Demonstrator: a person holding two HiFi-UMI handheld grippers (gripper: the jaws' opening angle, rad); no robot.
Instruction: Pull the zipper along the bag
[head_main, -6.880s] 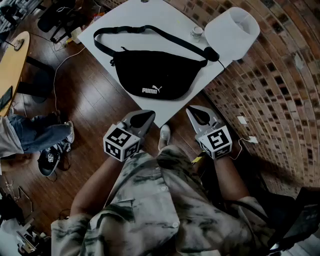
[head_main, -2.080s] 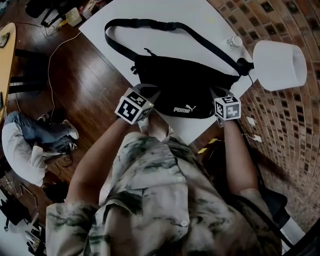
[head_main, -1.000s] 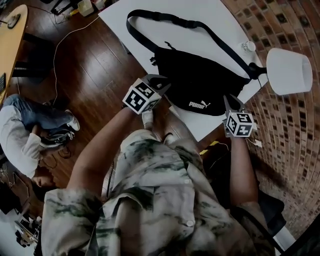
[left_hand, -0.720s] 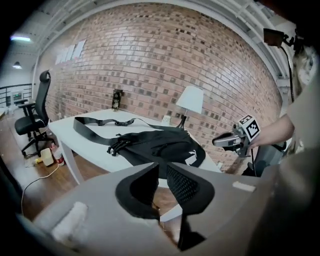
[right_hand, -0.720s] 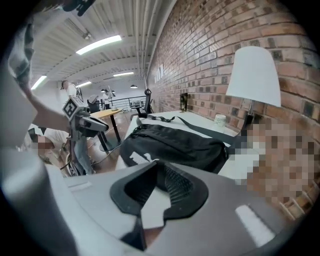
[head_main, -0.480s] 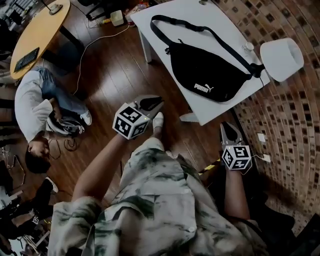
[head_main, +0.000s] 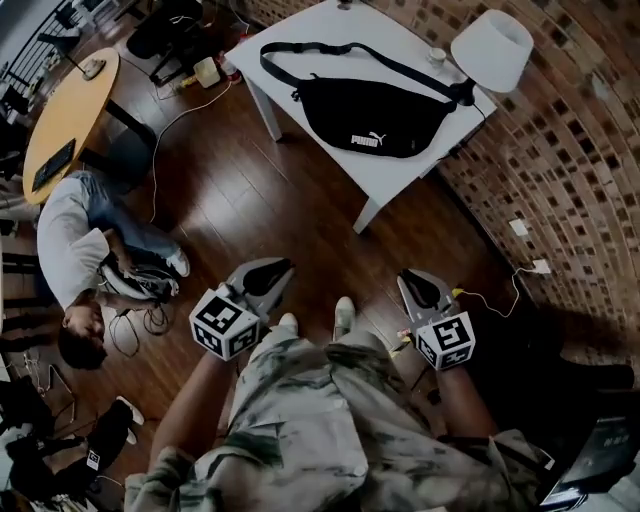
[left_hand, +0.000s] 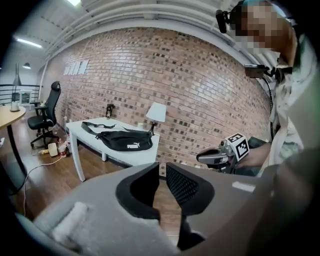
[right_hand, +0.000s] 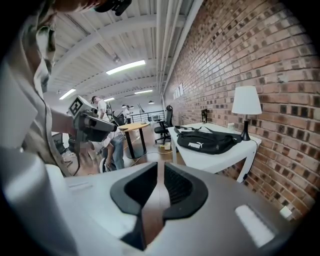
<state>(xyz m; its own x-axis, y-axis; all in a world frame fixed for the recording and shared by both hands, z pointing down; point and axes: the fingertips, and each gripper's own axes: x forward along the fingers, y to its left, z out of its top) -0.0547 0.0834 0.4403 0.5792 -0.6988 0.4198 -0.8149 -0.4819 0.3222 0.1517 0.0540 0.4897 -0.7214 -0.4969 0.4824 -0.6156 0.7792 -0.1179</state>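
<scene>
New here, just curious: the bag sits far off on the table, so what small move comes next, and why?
Probably step toward the white table, bringing the right claw to the black bag: that claw is empty, and bare floor lies between it and the bag.

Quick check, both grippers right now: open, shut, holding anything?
Left gripper: slightly open, jaws have just been closing, nothing between them.
Right gripper: slightly open, narrow gap, empty.
</scene>
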